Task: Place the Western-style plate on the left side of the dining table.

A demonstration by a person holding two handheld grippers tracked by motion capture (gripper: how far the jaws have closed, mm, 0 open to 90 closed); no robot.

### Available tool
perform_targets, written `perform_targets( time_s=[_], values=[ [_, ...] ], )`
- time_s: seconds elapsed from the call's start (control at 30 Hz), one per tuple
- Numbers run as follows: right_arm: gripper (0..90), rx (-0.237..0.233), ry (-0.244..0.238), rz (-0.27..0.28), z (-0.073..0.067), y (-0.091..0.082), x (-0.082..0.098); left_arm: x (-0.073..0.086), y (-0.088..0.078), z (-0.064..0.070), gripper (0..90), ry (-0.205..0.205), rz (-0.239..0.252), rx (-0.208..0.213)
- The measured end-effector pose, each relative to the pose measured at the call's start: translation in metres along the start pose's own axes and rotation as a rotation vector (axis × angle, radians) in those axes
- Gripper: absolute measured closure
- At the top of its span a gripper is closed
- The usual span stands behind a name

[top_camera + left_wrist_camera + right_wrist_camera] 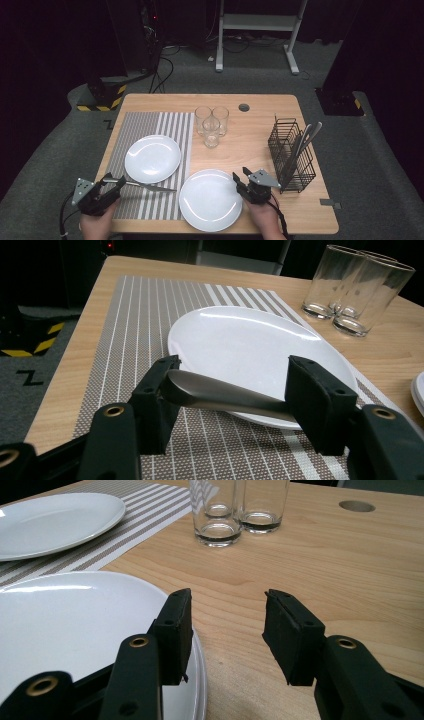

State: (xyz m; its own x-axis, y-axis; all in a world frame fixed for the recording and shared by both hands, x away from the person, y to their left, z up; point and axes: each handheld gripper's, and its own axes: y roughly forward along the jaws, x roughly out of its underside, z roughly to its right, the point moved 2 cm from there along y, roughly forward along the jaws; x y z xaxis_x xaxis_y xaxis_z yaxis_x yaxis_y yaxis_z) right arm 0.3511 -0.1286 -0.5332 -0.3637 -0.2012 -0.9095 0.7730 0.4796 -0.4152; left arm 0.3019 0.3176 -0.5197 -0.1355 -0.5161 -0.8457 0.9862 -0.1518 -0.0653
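**Knife handle between the left jaws, right jaws empty**

The left gripper [114,181] sits at the near left corner of the table [260,145], over the striped mat [150,200]. Its jaws stand apart with the knife [220,396] lying across the gap: the rounded end of the handle rests against the left jaw, while the right jaw looks just clear of it, so the pads are not clamped on it. In the high view the knife [150,186] lies on the mat, blade pointing right, just in front of the far plate [152,158] and close to the near plate [210,200].

The right gripper [241,178] hovers low at the right rim of the near plate [60,625], jaws apart with nothing between them; one jaw is over the plate's edge, the other over bare wood.

Beyond stand three glasses [212,124] near the table's middle, just off the mat. A wire basket [291,150] with cutlery [302,142] stands at the right, near the right gripper.
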Motion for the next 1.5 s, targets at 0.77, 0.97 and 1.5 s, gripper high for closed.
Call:
perform_targets(
  time_s=[0.77,0.97,1.5],
  values=[
    [54.3,-0.010,-0.003,0.006,-0.001,-0.001,-0.001,0.000,-0.002,0.006,39.9,-0.164,0.122,0.047],
    [54.4,-0.009,-0.008,0.003,-0.002,0.000,0.000,0.002,-0.002,0.003,39.6,-0.164,0.123,0.049],
    [54.4,-0.005,-0.004,0.002,-0.001,0.000,0.000,0.008,0.000,0.011,44.8,-0.147,0.149,0.021]
  ],
)
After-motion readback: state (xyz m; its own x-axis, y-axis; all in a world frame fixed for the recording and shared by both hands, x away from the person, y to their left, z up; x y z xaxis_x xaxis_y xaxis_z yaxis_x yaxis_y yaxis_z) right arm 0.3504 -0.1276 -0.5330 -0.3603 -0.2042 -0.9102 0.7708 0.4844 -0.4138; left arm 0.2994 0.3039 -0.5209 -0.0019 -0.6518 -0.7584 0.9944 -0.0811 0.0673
